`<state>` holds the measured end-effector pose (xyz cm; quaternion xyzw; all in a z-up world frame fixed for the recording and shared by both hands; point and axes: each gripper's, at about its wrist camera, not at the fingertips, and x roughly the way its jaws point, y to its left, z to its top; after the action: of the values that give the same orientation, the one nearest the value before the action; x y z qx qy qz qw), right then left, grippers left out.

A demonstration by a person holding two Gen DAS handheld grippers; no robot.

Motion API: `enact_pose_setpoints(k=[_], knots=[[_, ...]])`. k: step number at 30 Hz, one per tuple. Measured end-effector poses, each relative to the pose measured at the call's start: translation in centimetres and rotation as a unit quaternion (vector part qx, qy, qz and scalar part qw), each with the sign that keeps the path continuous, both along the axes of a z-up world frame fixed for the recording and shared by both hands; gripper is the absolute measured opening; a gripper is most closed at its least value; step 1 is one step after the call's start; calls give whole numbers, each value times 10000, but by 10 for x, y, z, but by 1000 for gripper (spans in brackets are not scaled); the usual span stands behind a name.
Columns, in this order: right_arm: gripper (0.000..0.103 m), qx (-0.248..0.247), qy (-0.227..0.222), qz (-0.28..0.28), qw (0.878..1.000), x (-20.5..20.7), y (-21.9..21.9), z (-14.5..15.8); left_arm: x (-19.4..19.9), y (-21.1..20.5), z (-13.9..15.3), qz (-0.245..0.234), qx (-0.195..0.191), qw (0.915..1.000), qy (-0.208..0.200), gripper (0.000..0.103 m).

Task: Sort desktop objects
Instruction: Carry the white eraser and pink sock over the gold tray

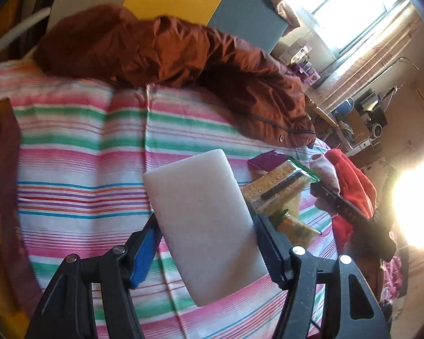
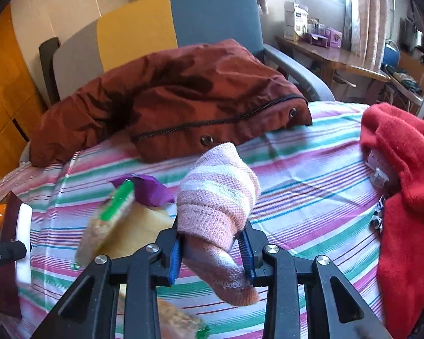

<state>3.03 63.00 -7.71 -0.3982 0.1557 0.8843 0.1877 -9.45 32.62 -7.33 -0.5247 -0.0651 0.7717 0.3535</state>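
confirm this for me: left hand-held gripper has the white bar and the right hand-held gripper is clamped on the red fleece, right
Not the red fleece. The right wrist view shows the right hand-held gripper clamped on the pink striped sock. The left hand-held gripper does hold the white bar.

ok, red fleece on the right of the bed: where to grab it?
Take the red fleece by its raised folded edge nearest the striped sheet, coming in from the sheet side. That edge stands up in a thick roll and is clear of other things.

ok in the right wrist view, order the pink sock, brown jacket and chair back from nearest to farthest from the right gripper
1. Pink sock, clamped in the right gripper.
2. Brown jacket, just behind the sock on the striped sheet.
3. Chair back, behind the jacket.
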Motion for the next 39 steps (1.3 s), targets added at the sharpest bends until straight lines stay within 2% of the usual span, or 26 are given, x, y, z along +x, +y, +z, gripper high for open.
enact_pose_setpoints(k=[10, 23, 31, 39], knots=[[35, 112, 344, 323, 9988, 5, -37, 31, 25, -57, 41, 364, -272, 9940, 990, 67], [35, 29, 472, 1122, 9926, 0, -130, 53, 47, -139, 66, 1050, -831, 9726, 1901, 67], [35, -207, 602, 1841, 9808, -10, -204, 60, 58, -173, 71, 1312, -997, 9631, 2127, 67], [35, -479, 578, 2397, 9679, -18, -268, 56, 62, -208, 68, 1611, -1085, 9583, 2097, 67]])
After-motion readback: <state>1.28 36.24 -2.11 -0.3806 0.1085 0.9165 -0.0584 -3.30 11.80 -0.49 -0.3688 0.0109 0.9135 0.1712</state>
